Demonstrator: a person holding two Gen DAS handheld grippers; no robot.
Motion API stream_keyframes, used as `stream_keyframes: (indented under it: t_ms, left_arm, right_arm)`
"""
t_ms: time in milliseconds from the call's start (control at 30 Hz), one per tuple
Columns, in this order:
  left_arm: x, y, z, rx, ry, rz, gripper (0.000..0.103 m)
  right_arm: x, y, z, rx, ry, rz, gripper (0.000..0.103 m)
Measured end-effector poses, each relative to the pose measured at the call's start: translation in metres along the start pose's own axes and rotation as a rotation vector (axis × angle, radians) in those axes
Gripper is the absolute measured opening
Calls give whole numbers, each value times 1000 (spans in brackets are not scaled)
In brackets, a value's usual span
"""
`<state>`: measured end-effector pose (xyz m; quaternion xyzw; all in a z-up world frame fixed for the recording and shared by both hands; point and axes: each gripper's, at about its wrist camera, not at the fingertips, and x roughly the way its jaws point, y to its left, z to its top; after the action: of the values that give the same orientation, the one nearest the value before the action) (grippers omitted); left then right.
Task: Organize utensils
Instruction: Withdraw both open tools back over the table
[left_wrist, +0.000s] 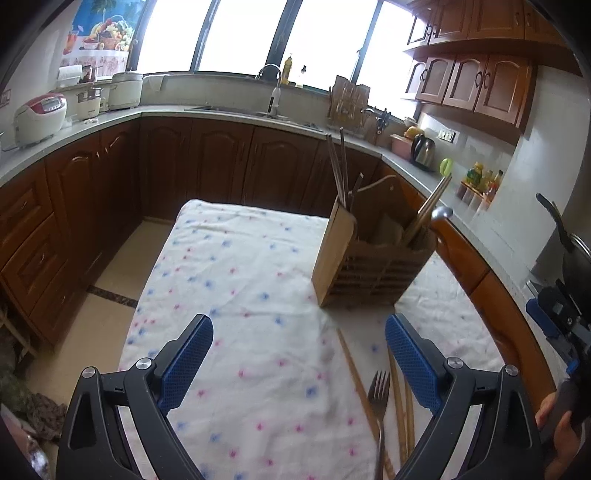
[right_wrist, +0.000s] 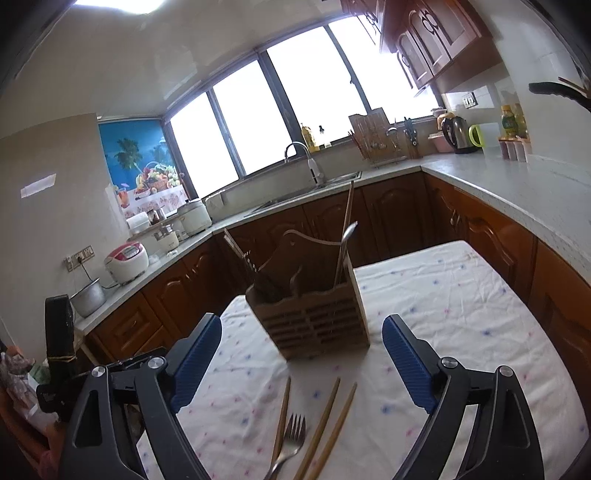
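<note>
Right wrist: fork and chopsticks lie between parted jaws.

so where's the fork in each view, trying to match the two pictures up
Left wrist view: the fork lies low and right of centre on the tablecloth, among the chopsticks beside the right finger of the hand-held gripper.
Right wrist view: the fork lies at bottom centre, between the loose chopsticks.
Shared landmark: the wooden utensil holder stands beyond the fork in both.

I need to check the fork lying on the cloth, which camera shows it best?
The right wrist view: the fork lies centred with tines clear. In the left wrist view, the fork sits low right, its handle blurred.
</note>
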<state>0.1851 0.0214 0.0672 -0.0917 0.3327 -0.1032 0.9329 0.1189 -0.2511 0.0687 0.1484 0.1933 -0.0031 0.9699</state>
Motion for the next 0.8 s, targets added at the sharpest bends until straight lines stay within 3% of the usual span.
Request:
stream_keyframes:
  t_ms: [367, 800]
  left_arm:
    - [-19, 11, -11, -10, 22, 0, 95]
    - [-64, 1, -37, 57, -56, 45, 95]
  right_arm:
    - [-24, 4, -26, 2, 34, -28, 91]
    - [-45, 20, -47, -62, -6, -50, 91]
